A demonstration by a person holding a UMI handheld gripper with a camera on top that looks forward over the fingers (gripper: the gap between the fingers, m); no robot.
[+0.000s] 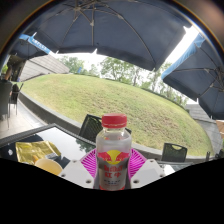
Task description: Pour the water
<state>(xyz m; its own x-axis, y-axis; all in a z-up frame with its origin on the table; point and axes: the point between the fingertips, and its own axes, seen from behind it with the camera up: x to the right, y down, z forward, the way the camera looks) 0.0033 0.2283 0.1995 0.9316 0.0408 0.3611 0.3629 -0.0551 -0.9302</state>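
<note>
Gripper [113, 168] clamped on bottle [113, 150], red cap, upright between pink pads [90, 163], both pressing its sides. Glass table [45, 140] just ahead of fingers, dark chair [90, 125] beyond, lawn [100, 100] farther out.

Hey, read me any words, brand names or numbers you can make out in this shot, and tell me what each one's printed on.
Bottle label: red and yellow with print on it, but too small and blurred to read; no word or number can be quoted.
Yellow packet on the glass table: no legible text.
Nothing else carries readable text. The bottle stands between the gripper fingers, red cap on.
</note>
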